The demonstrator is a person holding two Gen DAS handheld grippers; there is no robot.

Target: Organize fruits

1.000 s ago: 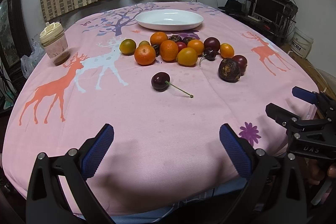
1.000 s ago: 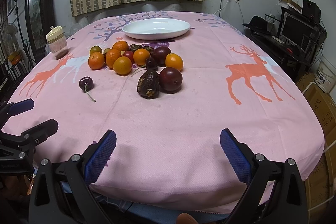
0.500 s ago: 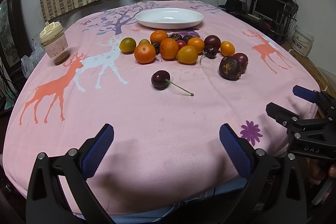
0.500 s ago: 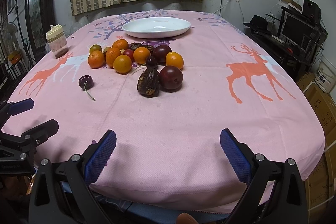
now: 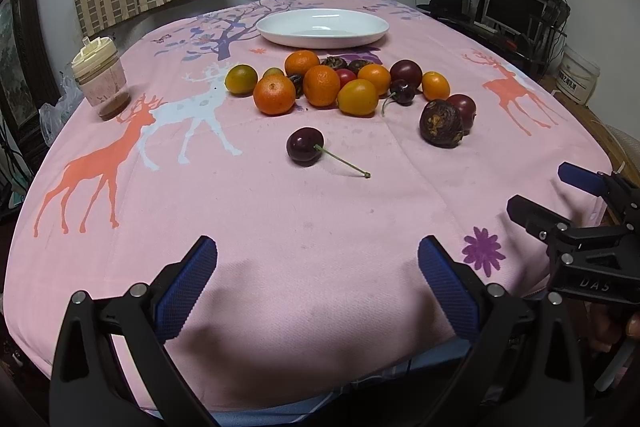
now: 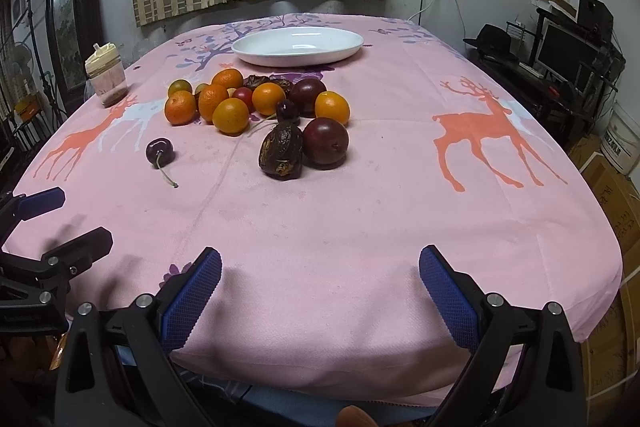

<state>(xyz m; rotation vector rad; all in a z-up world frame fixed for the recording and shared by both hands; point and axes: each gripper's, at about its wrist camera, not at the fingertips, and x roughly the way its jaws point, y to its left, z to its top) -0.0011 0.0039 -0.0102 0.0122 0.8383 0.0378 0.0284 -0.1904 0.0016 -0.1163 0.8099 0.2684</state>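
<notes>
White plate (image 5: 322, 27) at far end of table, nothing in it. Fruit pile (image 5: 340, 83) on pink tablecloth (image 5: 280, 227) just in front of plate; lone cherry (image 5: 305, 146) apart, nearer. Lidded cup (image 5: 100, 79) at left edge, brownish residue at bottom. Left gripper (image 5: 318, 281) and right gripper (image 6: 320, 287) both spread wide, holding nothing, near table edge.

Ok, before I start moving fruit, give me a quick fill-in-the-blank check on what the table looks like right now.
1. The white plate behind the fruit pile holds ____ fruit.
2. The lone cherry lying apart from the pile has its ____ attached.
3. Both the left gripper and the right gripper have their jaws ____.
4. The wrinkled dark fruit touches a smooth ____ one on its right.

Missing words: no; stem; open; purple
</notes>
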